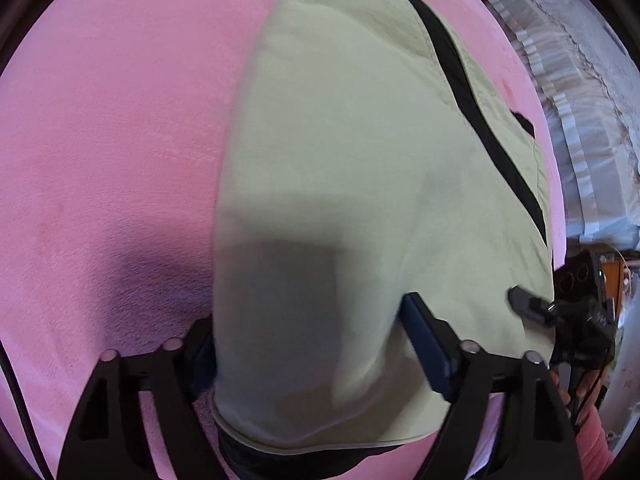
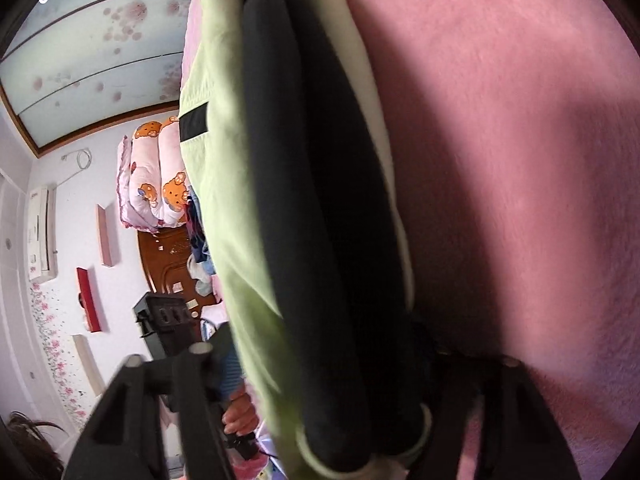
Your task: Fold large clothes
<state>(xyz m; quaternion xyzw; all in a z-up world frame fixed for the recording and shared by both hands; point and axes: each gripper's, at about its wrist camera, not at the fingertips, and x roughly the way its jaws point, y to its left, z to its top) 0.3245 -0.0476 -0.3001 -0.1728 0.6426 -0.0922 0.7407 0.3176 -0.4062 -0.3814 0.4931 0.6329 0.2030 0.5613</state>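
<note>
A pale green garment (image 1: 340,160) with a black lining lies over the pink bed cover (image 1: 100,140). My left gripper (image 1: 316,344) has the garment's near edge between its fingers; the cloth drapes over the left finger and hides it. The other gripper (image 1: 560,312) shows at the right edge of the garment. In the right wrist view the same garment (image 2: 224,184) hangs folded, with the black lining (image 2: 312,200) between green layers. My right gripper (image 2: 320,400) is closed around that thick folded edge, next to the pink cover (image 2: 500,160).
A white lace bedspread (image 1: 580,120) lies at the right. A bear-print quilt (image 2: 160,172), a wooden headboard (image 2: 168,264), wall shelves (image 2: 90,300) and an air conditioner (image 2: 40,232) are behind. The person's hand (image 2: 240,416) holds the other gripper.
</note>
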